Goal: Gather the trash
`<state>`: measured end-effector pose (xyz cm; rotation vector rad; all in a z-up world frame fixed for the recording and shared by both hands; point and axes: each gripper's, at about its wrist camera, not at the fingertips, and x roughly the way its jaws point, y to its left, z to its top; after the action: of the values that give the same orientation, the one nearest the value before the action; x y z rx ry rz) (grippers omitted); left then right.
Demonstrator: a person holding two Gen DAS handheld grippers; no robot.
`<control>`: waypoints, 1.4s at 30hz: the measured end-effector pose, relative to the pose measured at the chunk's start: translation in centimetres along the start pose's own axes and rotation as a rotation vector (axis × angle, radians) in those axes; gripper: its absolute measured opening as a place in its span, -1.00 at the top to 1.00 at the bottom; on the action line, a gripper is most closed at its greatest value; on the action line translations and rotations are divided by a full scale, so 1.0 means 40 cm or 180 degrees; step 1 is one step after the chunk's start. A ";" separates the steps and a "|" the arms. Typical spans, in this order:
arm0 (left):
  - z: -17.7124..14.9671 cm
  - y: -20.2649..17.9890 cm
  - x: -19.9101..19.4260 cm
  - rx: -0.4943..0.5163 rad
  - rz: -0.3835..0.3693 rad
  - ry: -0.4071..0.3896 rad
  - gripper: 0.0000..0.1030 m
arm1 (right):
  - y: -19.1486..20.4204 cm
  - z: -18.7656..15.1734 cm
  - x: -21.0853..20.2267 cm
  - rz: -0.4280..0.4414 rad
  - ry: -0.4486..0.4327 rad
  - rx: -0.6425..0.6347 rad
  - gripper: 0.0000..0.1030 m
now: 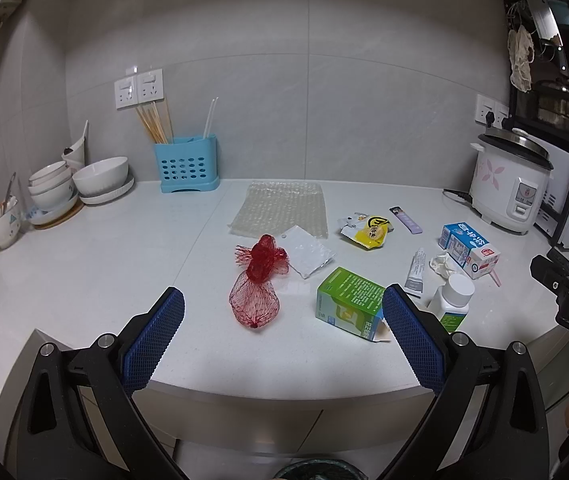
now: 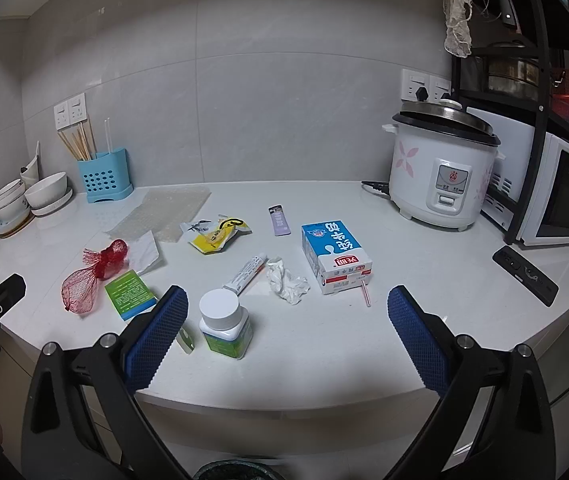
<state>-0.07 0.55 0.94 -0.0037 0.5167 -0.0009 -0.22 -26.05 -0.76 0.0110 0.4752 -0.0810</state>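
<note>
Trash lies scattered on the white counter (image 1: pixel 84 264): a red mesh net (image 1: pixel 258 284), a green box (image 1: pixel 348 304), a white-capped bottle (image 2: pixel 224 328), a tube (image 2: pixel 244 272), a crumpled tissue (image 2: pixel 288 284), a blue and white milk carton (image 2: pixel 336 256), a yellow wrapper (image 2: pixel 216 236), a purple sachet (image 2: pixel 280 220), a clear bag (image 1: pixel 308 256) and bubble wrap (image 1: pixel 280 208). My left gripper (image 1: pixel 284 320) is open and empty at the counter's front edge, before the net and green box. My right gripper (image 2: pixel 288 320) is open and empty, before the bottle and carton. A dark bin rim (image 2: pixel 236 472) shows below.
Stacked bowls (image 1: pixel 64 188) and a blue utensil holder (image 1: pixel 188 168) stand at the back left. A rice cooker (image 2: pixel 440 176), a microwave (image 2: pixel 556 196) on a black rack and a power strip (image 2: pixel 524 276) stand at the right.
</note>
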 end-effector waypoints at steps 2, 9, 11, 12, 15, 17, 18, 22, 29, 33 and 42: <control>0.001 0.002 0.000 0.0001 0.0000 0.0001 -0.89 | 0.001 0.000 0.000 0.0003 0.0002 0.0001 -0.86; -0.004 -0.005 0.000 0.0007 0.0004 0.0003 -0.89 | 0.003 -0.001 0.000 0.0005 0.0005 0.0001 -0.86; -0.003 -0.004 -0.001 0.0008 0.0006 0.0007 -0.89 | 0.003 -0.002 -0.001 0.0001 0.0003 -0.0001 -0.86; -0.006 -0.007 0.000 0.0002 0.0002 0.0002 -0.89 | 0.002 -0.001 0.000 0.0006 0.0005 0.0002 -0.86; -0.006 -0.007 -0.001 0.0005 0.0007 0.0002 -0.89 | 0.004 -0.002 0.000 0.0001 0.0005 0.0005 -0.86; -0.006 -0.008 0.000 0.0002 0.0002 0.0002 -0.89 | 0.006 -0.003 -0.001 0.0001 0.0007 0.0009 -0.86; -0.005 -0.008 0.000 0.0002 0.0003 0.0003 -0.89 | 0.005 -0.003 -0.001 0.0004 0.0008 0.0008 -0.86; -0.007 -0.008 -0.002 -0.0005 -0.0001 0.0005 -0.89 | 0.008 -0.004 -0.001 0.0010 0.0010 0.0014 -0.86; -0.004 -0.013 -0.001 -0.0019 -0.0007 0.0017 -0.89 | 0.009 -0.003 -0.002 0.0023 0.0015 0.0024 -0.86; -0.005 -0.013 -0.001 -0.0020 -0.0006 0.0021 -0.89 | 0.012 -0.002 -0.003 0.0025 0.0012 0.0026 -0.86; -0.002 -0.006 0.005 -0.0035 0.0005 0.0046 -0.89 | 0.020 0.006 0.000 0.0037 0.0029 0.0017 -0.86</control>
<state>0.05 0.31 0.77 -0.0139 0.5313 0.0035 -0.06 -25.24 -0.57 0.0195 0.4840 -0.0707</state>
